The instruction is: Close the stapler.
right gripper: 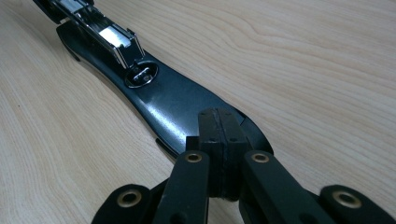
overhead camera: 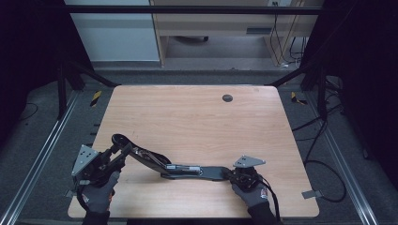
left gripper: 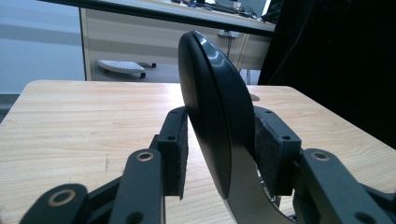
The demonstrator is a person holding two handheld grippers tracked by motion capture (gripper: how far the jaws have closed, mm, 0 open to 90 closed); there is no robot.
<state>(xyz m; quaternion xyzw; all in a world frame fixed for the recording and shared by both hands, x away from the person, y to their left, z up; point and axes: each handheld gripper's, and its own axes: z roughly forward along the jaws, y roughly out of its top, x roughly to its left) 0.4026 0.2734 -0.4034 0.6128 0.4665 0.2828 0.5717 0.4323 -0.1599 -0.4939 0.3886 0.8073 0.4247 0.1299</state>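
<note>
A long black stapler (overhead camera: pixel 187 169) lies swung open on the wooden table (overhead camera: pixel 197 117) near its front edge. Its base (right gripper: pixel 173 98) rests flat, with the shiny metal magazine (right gripper: pixel 107 37) along the top. The upper arm (overhead camera: pixel 141 153) slants up to the left. My left gripper (overhead camera: pixel 121 152) is shut on that arm's rounded end (left gripper: pixel 215 107), with a pad against each side. My right gripper (right gripper: pixel 219 114) is shut, pad against pad with nothing between them. Its tips rest on the near end of the base, at the right end of the stapler (overhead camera: pixel 228 173).
A small round grommet hole (overhead camera: pixel 227 98) sits near the table's far edge. Metal rails run along both sides of the table, and cables (overhead camera: pixel 324 164) lie on the floor at right. Cabinets and a desk stand beyond the far edge.
</note>
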